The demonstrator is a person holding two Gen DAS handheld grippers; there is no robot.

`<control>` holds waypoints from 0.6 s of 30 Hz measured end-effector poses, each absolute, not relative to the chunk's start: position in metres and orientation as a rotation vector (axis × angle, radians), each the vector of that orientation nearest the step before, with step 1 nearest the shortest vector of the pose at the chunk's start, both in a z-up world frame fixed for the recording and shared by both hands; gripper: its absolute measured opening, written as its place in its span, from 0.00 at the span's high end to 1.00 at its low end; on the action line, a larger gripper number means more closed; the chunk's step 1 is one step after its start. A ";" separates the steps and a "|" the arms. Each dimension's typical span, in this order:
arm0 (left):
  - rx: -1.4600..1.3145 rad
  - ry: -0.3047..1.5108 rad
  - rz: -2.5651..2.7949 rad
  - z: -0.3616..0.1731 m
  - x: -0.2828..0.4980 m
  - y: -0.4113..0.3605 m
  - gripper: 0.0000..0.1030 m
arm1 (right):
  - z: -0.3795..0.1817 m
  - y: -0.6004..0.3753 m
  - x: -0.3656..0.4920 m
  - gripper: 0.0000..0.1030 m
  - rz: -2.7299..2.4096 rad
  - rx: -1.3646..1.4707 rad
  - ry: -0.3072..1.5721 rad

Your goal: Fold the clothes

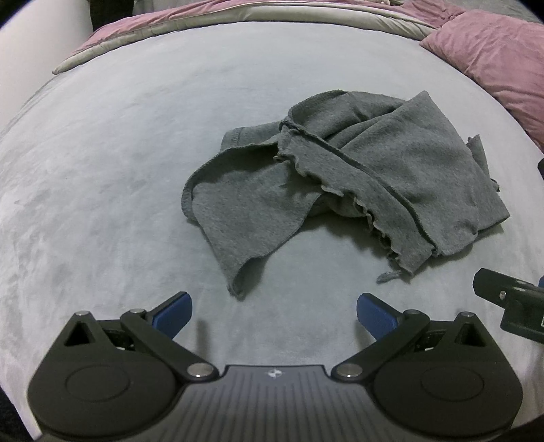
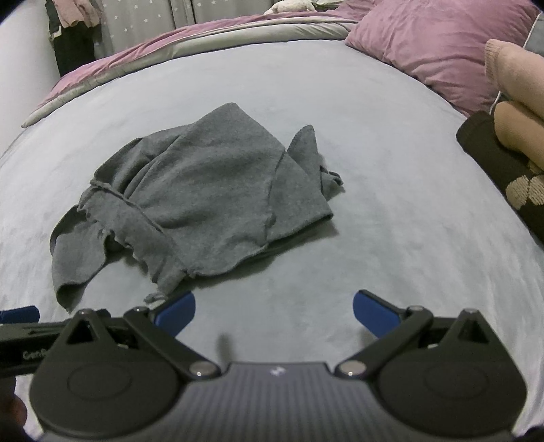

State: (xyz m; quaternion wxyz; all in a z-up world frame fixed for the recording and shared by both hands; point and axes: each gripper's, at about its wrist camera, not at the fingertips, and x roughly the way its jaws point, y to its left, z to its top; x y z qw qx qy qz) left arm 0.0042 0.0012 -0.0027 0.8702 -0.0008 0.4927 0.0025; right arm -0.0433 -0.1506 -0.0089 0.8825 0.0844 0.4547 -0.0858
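A crumpled dark grey garment with a frilled hem lies bunched on the pale grey bed cover. In the right wrist view the same garment sits left of centre. My left gripper hovers just short of the garment's near edge, open wide, nothing between its blue pads. My right gripper is open too, to the right of the garment's near hem, its left pad close to a loose strand. Part of the right gripper's body shows at the left view's right edge.
Purple pillows and a purple-grey duvet lie along the far side of the bed. A stack of folded clothes, peach over dark brown, rests at the right. Clothes hang on a wall at the far left.
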 end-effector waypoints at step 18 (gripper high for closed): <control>0.001 1.030 0.008 -0.001 0.004 -0.001 0.00 | -0.012 -0.152 -0.042 0.00 -0.179 0.175 0.959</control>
